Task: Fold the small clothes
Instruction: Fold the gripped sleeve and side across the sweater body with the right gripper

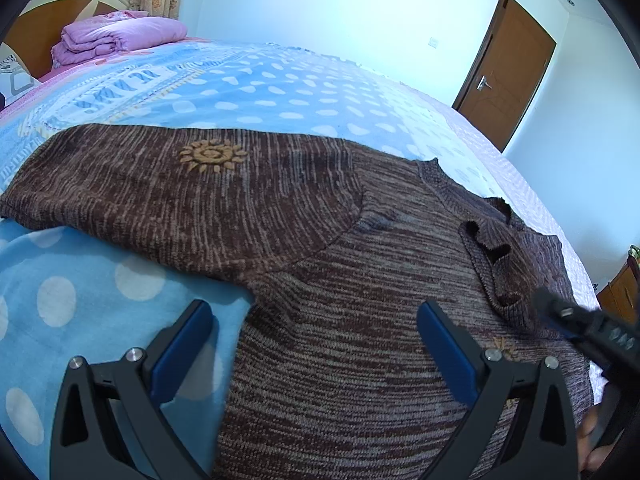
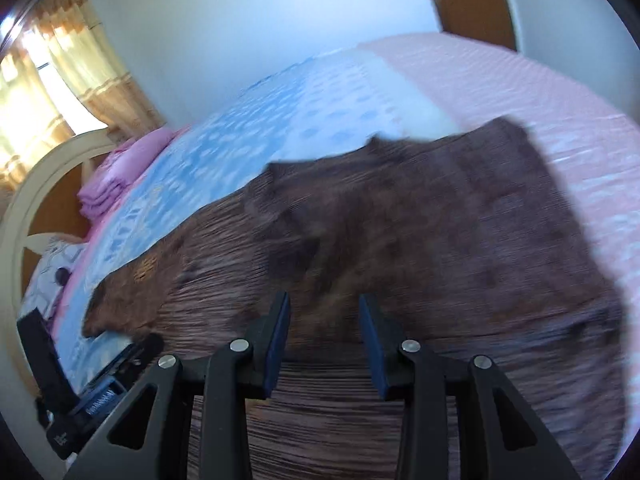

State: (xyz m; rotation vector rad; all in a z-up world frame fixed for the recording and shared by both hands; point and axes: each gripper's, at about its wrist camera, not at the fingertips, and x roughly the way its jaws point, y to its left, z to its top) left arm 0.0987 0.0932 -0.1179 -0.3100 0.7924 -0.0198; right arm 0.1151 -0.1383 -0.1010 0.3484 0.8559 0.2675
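Left gripper [image 1: 316,344]: jaws wide, nothing between, hovering over sweater [image 1: 340,340] spread flat on bed [image 1: 60,292], left sleeve [image 1: 160,184] stretched sideways. Worth pinching that sleeve's cuff edge only, not the blanket beneath. Right gripper [image 2: 324,344]: partly parted, empty, above the blurred right half; best steadied before closing on a single layer.

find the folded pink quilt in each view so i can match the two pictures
Left wrist view: the folded pink quilt lies at the upper left, by the headboard, beyond the brown knitted sweater.
Right wrist view: it sits at the left middle, blurred, beside the curved headboard.
Shared landmark: the blue dotted blanket between quilt and sweater.
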